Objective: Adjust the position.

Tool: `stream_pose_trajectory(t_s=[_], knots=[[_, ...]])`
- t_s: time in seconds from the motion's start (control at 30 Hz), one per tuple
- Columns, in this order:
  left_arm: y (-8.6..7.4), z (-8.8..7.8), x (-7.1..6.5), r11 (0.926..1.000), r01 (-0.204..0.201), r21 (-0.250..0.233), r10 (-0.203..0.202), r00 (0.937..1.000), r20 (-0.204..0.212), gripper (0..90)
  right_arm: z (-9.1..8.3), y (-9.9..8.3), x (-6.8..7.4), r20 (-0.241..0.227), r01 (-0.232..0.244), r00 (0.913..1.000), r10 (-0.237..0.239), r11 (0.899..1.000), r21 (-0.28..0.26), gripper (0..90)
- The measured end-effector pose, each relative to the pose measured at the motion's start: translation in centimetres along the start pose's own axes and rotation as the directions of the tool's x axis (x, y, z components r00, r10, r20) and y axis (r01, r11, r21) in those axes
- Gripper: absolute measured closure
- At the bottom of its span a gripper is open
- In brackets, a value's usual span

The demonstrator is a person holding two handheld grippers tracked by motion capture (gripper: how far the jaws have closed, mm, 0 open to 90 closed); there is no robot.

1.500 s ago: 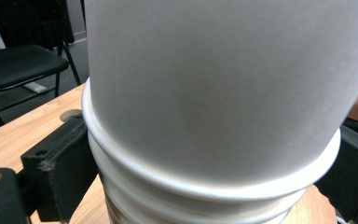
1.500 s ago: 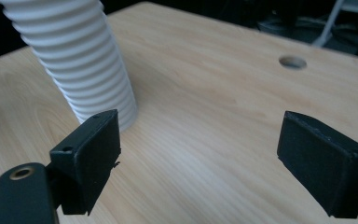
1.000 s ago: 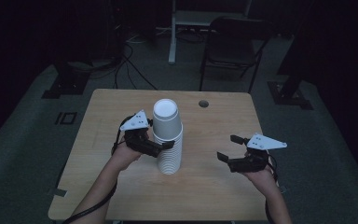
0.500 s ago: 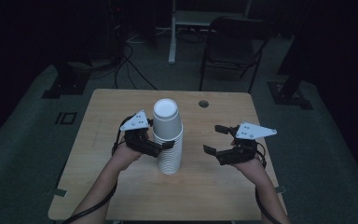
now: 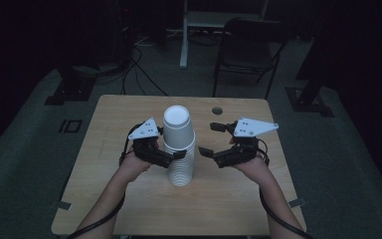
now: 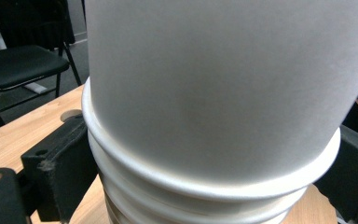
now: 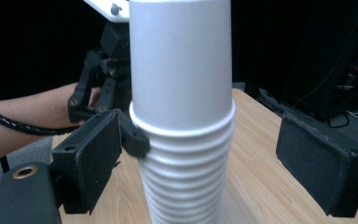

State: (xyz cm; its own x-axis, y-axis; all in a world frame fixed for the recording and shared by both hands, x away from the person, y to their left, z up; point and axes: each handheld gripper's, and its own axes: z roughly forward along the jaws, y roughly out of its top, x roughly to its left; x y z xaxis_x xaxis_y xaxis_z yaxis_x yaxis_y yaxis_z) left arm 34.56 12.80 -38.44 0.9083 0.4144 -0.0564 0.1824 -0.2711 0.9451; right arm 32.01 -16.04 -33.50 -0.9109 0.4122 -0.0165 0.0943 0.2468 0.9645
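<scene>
- Cups (image 5: 180,149): white stack, inverted, upright near the middle of the table (image 5: 119,199); top cup seated loosely, most of its wall clear of the ribbed rims beneath.
- Left gripper (image 5: 175,157): clamped on the stack about halfway up, among the stacked rims; jaws on either side of the cups in the left gripper view, pads against the rims.
- Left hand (image 5: 134,167): behind the gripper, forearm in from the bottom edge, cable trailing along it.
- Right gripper (image 5: 211,139): just right of the stack, not touching; jaws wide apart, holding nothing.
- Right gripper view: stack (image 7: 184,135) between the two spread pads, gap on both sides, wider on the right; left gripper (image 7: 121,126) beyond, one black jaw tip pressed under the top cup's rim.
- Grey plates on top of both grippers, tilted toward the stack.
- Hole (image 5: 217,110) in the tabletop behind the cups.
- Chair (image 5: 246,50) on the floor past the far edge of the table.
</scene>
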Motion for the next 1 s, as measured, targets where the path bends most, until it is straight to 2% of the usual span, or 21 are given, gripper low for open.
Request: stream_pose_trajectory(t_s=[0.2,0.23,0.43,0.53,0.8,1.0], knots=[[0.1,0.1,0.0,1.0000,0.002,0.001,-0.002,1.0000,0.000,5.3,1.3,1.3,0.0,-0.028,0.022,0.9994,-0.022,1.000,-0.004,13.5],[0.1,0.1,0.1,1.0000,0.000,0.004,0.000,1.0000,0.001,5.4,1.6,1.5,0.0,-0.020,0.030,0.9993,-0.030,1.000,-0.002,13.5],[0.0,0.1,0.1,1.0000,-0.002,-0.005,0.002,1.0000,0.004,5.3,2.7,2.8,0.1,-0.042,0.041,0.9983,-0.042,0.999,-0.008,13.6],[0.0,0.1,0.1,1.0000,-0.002,0.000,0.002,1.0000,0.003,5.4,3.4,3.5,0.1,-0.044,0.053,0.9976,-0.053,0.999,0.006,13.6],[0.1,0.0,0.1,1.0000,-0.002,0.009,0.002,1.0000,0.004,5.3,5.0,5.0,0.4,-0.073,0.067,0.9950,-0.067,0.998,-0.004,13.6],[0.1,0.0,0.1,1.0000,-0.002,0.008,0.002,1.0000,0.006,5.4,5.6,5.4,0.5,-0.065,0.077,0.9949,-0.077,0.997,0.001,14.2]])
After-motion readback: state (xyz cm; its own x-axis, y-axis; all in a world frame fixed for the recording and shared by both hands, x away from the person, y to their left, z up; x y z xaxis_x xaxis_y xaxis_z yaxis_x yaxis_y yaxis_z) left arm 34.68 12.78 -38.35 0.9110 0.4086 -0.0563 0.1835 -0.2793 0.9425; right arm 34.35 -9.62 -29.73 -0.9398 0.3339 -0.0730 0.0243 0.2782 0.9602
